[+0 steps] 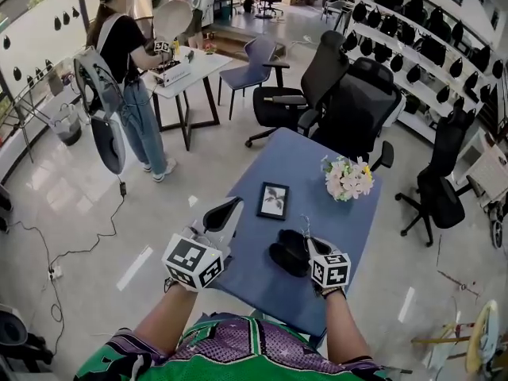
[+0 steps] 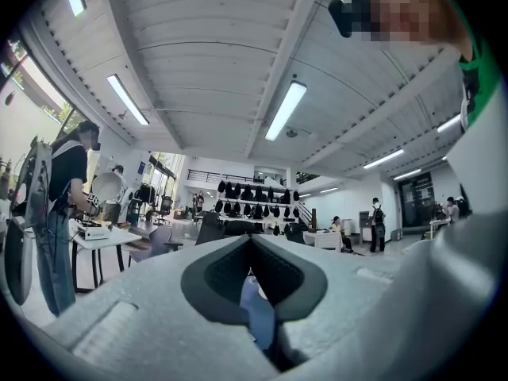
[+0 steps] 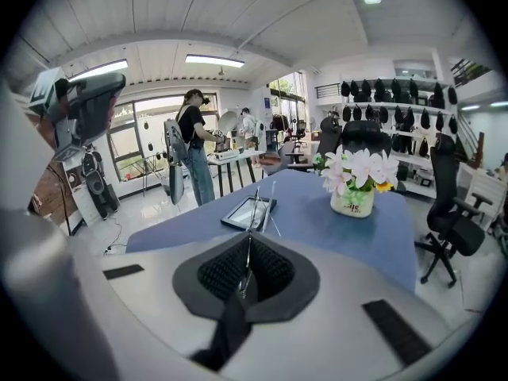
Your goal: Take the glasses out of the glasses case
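Blue table (image 1: 313, 213) lies bare between picture frame (image 1: 273, 200) and flower pot (image 1: 347, 178); glasses case (image 1: 287, 255) sits nearer.

A blue table (image 1: 295, 159) stands in the big room. On it lie a small black picture frame (image 1: 273, 200) and a pot of flowers (image 1: 347, 178). Black chairs (image 1: 361, 105) stand behind it. A person (image 1: 127, 62) stands at a white table (image 1: 190, 68).

Left gripper (image 2: 252, 243) fingers together; right gripper (image 3: 248, 246) fingers tight on glasses (image 3: 253, 209).
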`<move>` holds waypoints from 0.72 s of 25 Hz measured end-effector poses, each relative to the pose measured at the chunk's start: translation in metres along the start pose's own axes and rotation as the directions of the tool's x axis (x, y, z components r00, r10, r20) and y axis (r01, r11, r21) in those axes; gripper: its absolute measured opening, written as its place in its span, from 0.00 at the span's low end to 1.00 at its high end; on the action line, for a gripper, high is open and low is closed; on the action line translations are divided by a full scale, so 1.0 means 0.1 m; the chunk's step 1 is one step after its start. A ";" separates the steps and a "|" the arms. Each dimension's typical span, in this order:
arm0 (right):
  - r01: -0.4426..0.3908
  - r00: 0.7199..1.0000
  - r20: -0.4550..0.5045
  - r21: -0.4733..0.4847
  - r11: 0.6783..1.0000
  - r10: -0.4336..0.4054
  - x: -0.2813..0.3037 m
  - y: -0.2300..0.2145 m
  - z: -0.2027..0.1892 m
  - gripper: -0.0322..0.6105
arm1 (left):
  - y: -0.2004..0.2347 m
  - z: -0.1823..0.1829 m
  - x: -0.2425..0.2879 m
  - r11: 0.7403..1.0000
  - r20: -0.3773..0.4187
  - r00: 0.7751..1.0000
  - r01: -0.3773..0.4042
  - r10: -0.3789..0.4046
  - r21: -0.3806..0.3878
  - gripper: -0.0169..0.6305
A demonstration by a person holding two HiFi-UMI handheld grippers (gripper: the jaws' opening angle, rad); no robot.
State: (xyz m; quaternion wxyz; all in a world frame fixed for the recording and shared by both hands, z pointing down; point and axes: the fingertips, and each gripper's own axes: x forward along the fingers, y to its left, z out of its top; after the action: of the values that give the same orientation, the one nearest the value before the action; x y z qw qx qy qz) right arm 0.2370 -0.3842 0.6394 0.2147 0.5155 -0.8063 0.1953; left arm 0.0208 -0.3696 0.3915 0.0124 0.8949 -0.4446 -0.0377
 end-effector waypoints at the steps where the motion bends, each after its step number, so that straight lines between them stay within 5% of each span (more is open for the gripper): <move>1: 0.009 1.000 0.012 0.003 1.000 -0.009 -0.04 0.00 0.05 0.06 | 0.01 0.01 0.00 1.000 0.003 1.000 0.007 -0.007 -0.001 0.05; 18: 0.095 0.965 0.240 0.059 0.994 -0.107 -0.81 0.35 0.89 0.06 | 0.03 0.13 -0.20 0.994 0.016 0.994 0.108 -0.108 -0.017 0.05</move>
State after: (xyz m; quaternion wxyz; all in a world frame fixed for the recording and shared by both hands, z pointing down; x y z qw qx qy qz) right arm 0.2223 -0.3573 0.5175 0.1120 0.5808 -0.7943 0.1387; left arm 0.0054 -0.3557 0.3794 0.0149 0.9172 -0.3951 -0.0489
